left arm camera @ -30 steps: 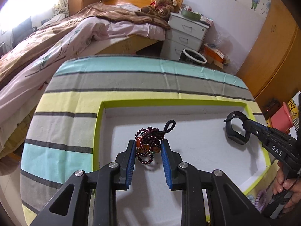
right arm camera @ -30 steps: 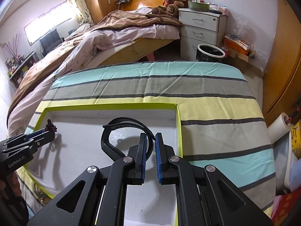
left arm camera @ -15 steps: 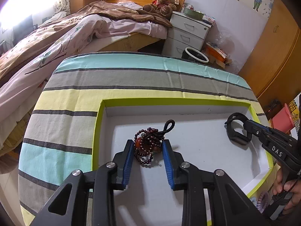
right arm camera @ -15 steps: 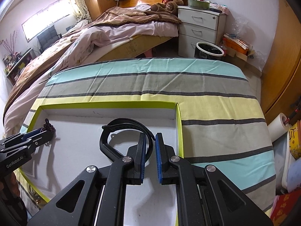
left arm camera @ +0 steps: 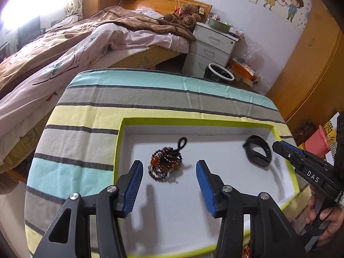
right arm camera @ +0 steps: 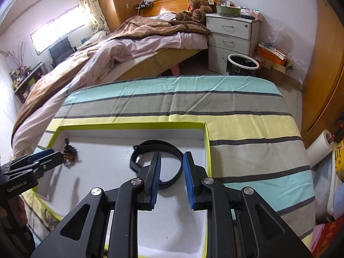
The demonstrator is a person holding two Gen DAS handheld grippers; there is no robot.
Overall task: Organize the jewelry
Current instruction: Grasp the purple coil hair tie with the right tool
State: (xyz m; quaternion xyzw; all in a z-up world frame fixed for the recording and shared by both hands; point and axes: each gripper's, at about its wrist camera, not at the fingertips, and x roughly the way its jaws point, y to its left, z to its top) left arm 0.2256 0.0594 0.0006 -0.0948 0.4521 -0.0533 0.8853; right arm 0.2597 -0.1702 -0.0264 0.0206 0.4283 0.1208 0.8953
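- Left gripper [left arm camera: 169, 179]: jaws spread wide, holding nothing; the bead bracelet [left arm camera: 165, 163] lies on the tray floor just ahead.
- Right gripper [right arm camera: 172, 178]: jaws parted around the black band [right arm camera: 157, 153], gripping nothing.
- Both pieces look placed; next, lift both grippers clear without snagging either piece.
- The green-rimmed tray [left arm camera: 193, 120] rests on the striped counter [left arm camera: 150, 99].
- Beyond: bed [left arm camera: 86, 40], drawers [left arm camera: 210, 51].

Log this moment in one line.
left gripper open | right gripper open | bead bracelet, black band in tray
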